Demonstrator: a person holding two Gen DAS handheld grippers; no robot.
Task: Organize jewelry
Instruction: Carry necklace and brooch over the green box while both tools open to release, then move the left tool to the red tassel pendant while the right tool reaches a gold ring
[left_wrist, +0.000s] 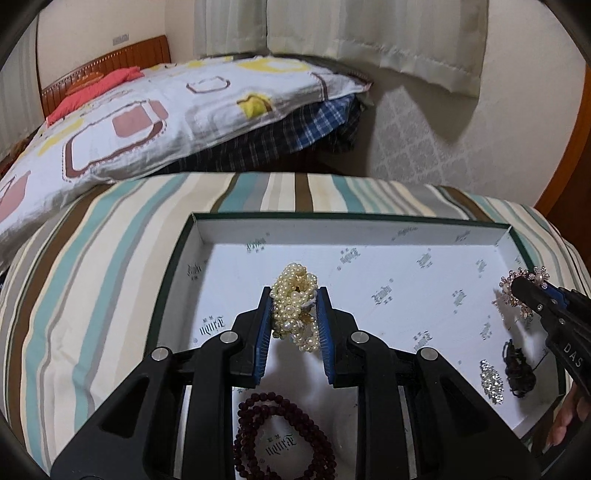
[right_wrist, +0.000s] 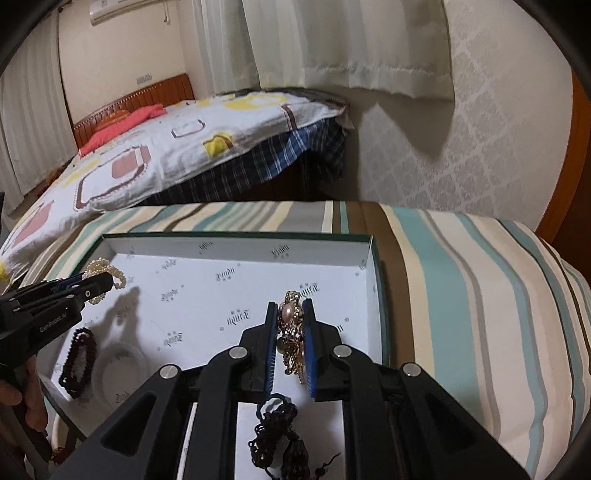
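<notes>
- Left gripper (left_wrist: 294, 295): closed onto bundled cream pearl-bead strand (left_wrist: 293, 306), held over left half of shallow white-lined, dark-green-rimmed cardboard box lid (left_wrist: 347, 230).
- Right gripper (right_wrist: 290, 308): clamped on gold-toned floral brooch with pearl centre (right_wrist: 291, 328), held near right wall of lid.
- Lying on lid floor: coiled dark-red bead bracelet (left_wrist: 284, 435) at near left; silver rhinestone clip (left_wrist: 492, 382) just beside black knotted cord piece (left_wrist: 517, 373) at near right.
- Lid resting on striped teal, cream and brown bedding (left_wrist: 92, 277).

Bare box floor (left_wrist: 388, 295) mid-tray; bead bracelet (left_wrist: 280, 435), black cord piece (left_wrist: 517, 369) nearside
</notes>
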